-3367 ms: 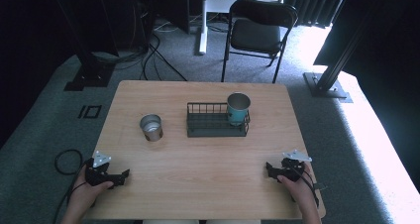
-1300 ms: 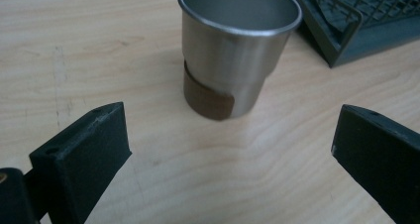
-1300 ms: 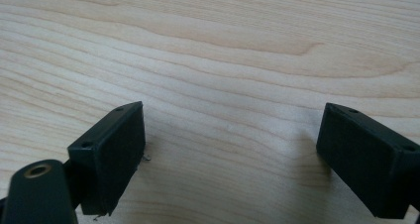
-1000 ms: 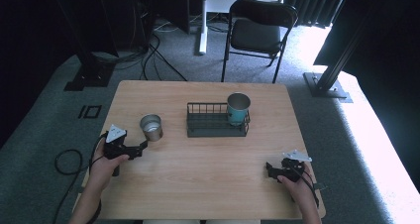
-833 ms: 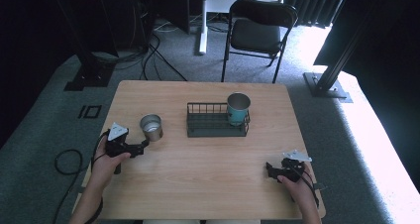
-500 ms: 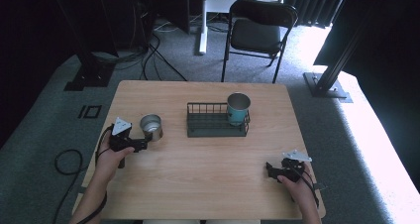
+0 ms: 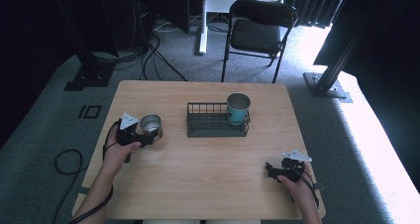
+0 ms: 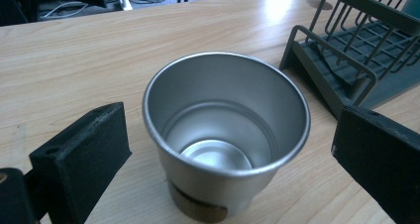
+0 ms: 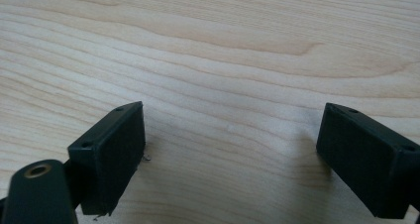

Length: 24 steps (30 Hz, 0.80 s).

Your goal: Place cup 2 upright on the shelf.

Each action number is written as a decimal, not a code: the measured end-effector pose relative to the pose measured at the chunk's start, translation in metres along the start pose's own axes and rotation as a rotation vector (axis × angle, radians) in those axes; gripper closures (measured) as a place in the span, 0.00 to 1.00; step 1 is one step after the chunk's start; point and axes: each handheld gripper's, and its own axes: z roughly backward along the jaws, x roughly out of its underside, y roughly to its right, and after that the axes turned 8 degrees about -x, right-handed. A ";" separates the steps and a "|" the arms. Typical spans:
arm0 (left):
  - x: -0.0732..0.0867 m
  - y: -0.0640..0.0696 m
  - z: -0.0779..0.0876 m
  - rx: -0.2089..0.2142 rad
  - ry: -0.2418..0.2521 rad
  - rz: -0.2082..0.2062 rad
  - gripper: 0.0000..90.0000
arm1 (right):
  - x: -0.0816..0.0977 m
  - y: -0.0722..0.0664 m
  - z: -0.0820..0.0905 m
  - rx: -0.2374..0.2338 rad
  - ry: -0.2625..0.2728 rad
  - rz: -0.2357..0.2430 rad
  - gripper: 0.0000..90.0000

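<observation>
1. Upright on the wooden table [image 7: 208, 179], a bare steel cup [image 7: 150, 125] stands at the left side, well apart from the dark wire rack [image 7: 216, 121] at the middle of the tabletop.
2. Seen along the left gripper [image 8: 233, 144], the cup [image 8: 226, 135] sits between the two black jaws, which stand wide apart with a gap of bare wood on each side; neither jaw touches the metal.
3. That close view looks down into the empty, shiny inside of the cup and shows a brown pad under its base, details too small to make out from above.
4. From the same close view the rack [image 8: 346, 55] lies just beyond the cup to the right, its wire rails tilted across the corner.
5. Overhead, the left gripper [image 7: 143, 135] meets the cup from the person's side, the left hand [image 7: 119, 152] wrapped round its handle and the forearm running in from the bottom edge.
6. Overhead again, a teal cup [image 7: 238, 108] stands upright in the right end of the rack.
7. Near the table's front right corner, the right hand [image 7: 297, 182] rests with the right gripper [image 7: 270, 168] low on the wood.
8. Its own camera shows the right gripper [image 9: 230, 149] with jaws spread wide over bare wood grain, holding nothing.
9. Behind the table, a folding chair [image 7: 260, 30] stands on grey carpet.
</observation>
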 end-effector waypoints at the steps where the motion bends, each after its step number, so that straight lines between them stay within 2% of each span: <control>1: 0.000 0.000 -0.002 0.005 -0.002 0.003 0.02 | 0.000 0.000 0.000 0.000 0.000 0.000 0.12; 7: 0.000 0.002 -0.012 0.006 -0.002 0.015 0.02 | 0.000 0.000 0.000 0.000 0.000 0.000 0.12; 17: -0.001 0.002 -0.020 -0.017 0.010 0.024 0.02 | 0.000 0.000 0.000 0.000 0.000 0.000 0.12; 20: -0.001 0.003 -0.022 -0.020 0.006 0.013 0.02 | 0.000 0.000 0.000 0.000 0.000 0.000 0.12; 24: -0.002 0.004 -0.026 -0.021 0.007 0.018 0.02 | 0.000 0.000 0.000 0.000 0.000 0.000 0.12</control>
